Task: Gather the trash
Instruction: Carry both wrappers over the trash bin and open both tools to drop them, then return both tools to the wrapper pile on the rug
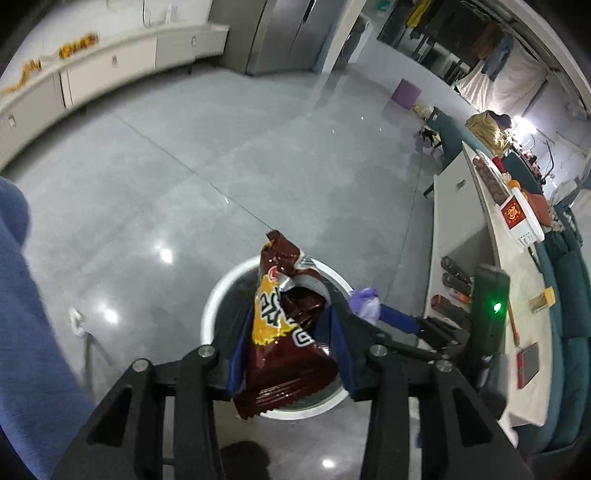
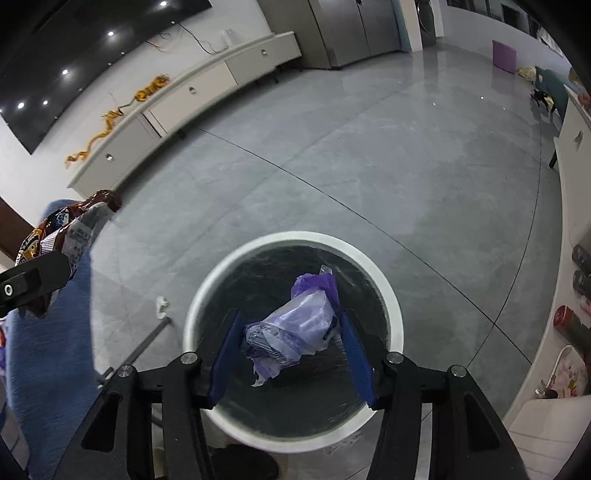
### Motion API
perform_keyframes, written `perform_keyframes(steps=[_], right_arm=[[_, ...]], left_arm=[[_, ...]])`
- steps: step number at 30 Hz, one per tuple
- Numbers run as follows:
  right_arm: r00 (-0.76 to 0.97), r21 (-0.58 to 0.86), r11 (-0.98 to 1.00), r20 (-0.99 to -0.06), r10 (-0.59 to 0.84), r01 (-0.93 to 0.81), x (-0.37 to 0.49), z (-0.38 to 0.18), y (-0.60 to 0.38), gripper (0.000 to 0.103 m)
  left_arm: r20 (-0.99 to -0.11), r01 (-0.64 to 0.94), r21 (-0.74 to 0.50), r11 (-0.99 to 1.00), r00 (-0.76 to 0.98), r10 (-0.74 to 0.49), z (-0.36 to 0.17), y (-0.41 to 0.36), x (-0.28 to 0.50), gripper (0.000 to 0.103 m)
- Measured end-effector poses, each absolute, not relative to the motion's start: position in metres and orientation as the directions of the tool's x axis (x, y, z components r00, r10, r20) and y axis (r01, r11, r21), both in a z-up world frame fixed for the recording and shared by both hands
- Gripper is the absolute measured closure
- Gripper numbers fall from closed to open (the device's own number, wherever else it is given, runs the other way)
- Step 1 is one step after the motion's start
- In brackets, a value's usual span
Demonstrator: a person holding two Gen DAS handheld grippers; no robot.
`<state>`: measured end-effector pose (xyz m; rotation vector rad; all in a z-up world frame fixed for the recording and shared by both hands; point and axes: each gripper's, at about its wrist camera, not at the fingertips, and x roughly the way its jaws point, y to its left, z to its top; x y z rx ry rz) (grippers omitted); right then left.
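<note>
I see a grey polished floor [image 2: 332,155] with thin dark joint lines, and ceiling lights make small bright spots on it. On the far left a long low white cabinet [image 2: 207,88] stands along a white wall [image 2: 22,162]. Above it hangs a big dark screen [image 2: 74,55]. An orange garland [image 2: 147,92] lies on the cabinet top. Far behind is a tall steel fridge [image 2: 351,29]. On the right I see a white table [image 1: 517,332], a teal sofa [image 1: 569,295] and a purple box [image 1: 405,92].
</note>
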<state>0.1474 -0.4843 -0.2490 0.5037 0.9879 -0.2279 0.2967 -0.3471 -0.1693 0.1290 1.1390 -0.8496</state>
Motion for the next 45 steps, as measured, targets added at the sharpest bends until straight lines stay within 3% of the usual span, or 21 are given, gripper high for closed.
perform_keyframes(steps=[3, 12, 18, 35, 45], right_arm=[[0.515, 0.269, 0.867, -0.857, 0.016, 0.421, 0.151, -0.258, -0.487, 0.038], [0.509, 0.226, 0.861, -0.86, -0.044, 0.456, 0.146, -0.248, -0.492, 0.038], [0.552, 0.173, 0.851, -0.819, -0.155, 0.496, 0.129, -0.201, -0.484, 0.038], [0.833, 0.242, 0.903, -0.52, -0.187, 0.354, 0.044, 0.008, -0.364, 0.038], [0.894, 0.17, 0.968, -0.439, -0.094, 0.185, 0.05, 0.058, -0.26, 0.038]], left_arm=[[-0.844, 0.628, -0.357, 0.692, 0.1, -0.527, -0.187, -0.36, 0.302, 0.047], [-0.83, 0.609, -0.306, 0.732, 0.206, -0.518, -0.18, -0.355, 0.292, 0.047], [-0.727, 0.528, -0.284, 0.8, 0.426, -0.539, -0.13, -0.31, 0.27, 0.047], [-0.532, 0.45, -0.175, 0.876, 0.705, -0.469, 0.019, -0.141, 0.174, 0.047], [-0.449, 0.337, -0.13, 0.933, 0.819, -0.358, 0.044, -0.012, 0.132, 0.046]])
